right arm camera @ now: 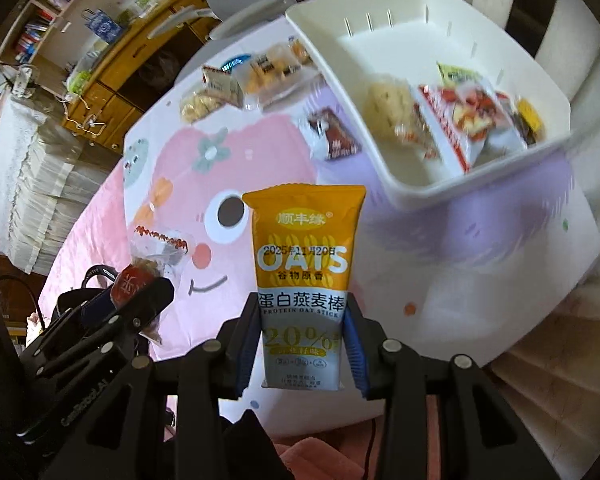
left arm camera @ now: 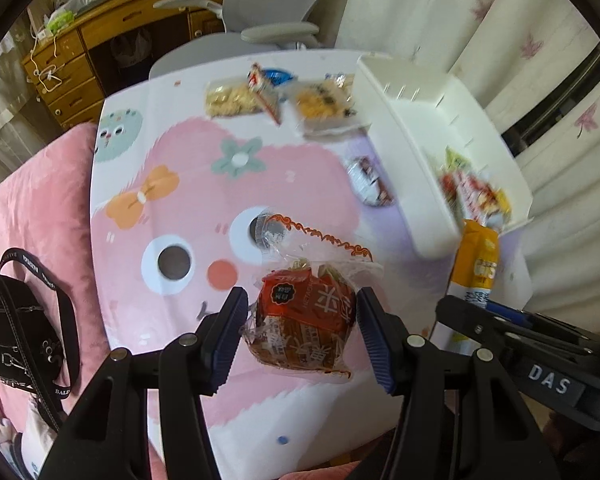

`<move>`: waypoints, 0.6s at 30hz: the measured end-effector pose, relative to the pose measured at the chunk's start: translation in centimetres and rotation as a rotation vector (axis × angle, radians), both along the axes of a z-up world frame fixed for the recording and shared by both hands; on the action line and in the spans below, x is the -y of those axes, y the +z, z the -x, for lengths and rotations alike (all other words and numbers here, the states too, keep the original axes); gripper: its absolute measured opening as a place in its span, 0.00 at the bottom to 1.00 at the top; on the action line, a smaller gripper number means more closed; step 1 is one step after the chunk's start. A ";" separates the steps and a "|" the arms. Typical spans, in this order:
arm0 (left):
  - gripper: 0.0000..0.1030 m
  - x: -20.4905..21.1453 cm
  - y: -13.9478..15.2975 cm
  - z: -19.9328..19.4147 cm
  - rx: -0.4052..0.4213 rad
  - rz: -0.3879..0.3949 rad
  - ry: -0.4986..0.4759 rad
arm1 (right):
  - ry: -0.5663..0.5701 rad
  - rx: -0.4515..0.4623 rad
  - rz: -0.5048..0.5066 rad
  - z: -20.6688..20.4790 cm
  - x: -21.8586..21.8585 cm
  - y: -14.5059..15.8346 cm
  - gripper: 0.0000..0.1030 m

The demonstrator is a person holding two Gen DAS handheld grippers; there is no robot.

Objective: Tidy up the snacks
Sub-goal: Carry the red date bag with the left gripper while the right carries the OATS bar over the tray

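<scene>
Right now your left gripper (left arm camera: 302,334) is clamped on a red-wrapped snack (left arm camera: 304,320), its blue pads pressing both sides of the packet. The packet sits low in the centre of the left wrist frame, its crinkled clear seal with a red scalloped edge pointing up and away from the fingers toward the upper right.

Your right gripper (right arm camera: 303,344) is closed on a yellow oat bar (right arm camera: 305,280), gripped at its white lower half. The bar's long axis runs straight up the frame along the fingers, its serrated yellow end toward the top and the print reading upright.

Both packets hang above the table (left arm camera: 172,312) with its pink cartoon cover. Beyond them, a brown-wrapped snack (right arm camera: 332,134) lies on the cover just beside the white bin (right arm camera: 420,194), its long axis slanting from upper left to lower right. The bin fills the upper right of the right wrist frame and holds several packets at its right end. More loose snacks (left arm camera: 272,96) lie clustered at the table's far edge, near the top centre of the left wrist frame.
</scene>
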State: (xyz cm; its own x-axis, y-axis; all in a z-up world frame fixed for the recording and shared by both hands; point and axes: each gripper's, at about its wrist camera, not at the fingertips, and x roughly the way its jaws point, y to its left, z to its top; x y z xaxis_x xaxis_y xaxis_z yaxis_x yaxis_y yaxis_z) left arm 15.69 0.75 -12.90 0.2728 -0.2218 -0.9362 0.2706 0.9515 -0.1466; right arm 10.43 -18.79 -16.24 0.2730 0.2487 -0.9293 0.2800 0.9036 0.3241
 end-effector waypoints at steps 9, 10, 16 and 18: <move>0.53 6.1 2.2 -0.9 0.044 0.011 0.089 | 0.130 0.118 0.008 -2.6 5.9 2.4 0.38; 0.53 6.8 2.4 -0.9 0.050 0.016 0.095 | 0.140 0.127 0.010 -2.8 6.4 2.5 0.38; 0.54 10.9 3.2 -0.7 0.093 0.049 0.126 | 0.214 0.201 0.011 -4.0 10.0 4.0 0.38; 0.54 12.2 3.5 -0.7 0.105 0.062 0.133 | 0.230 0.225 0.014 -4.3 11.1 4.5 0.38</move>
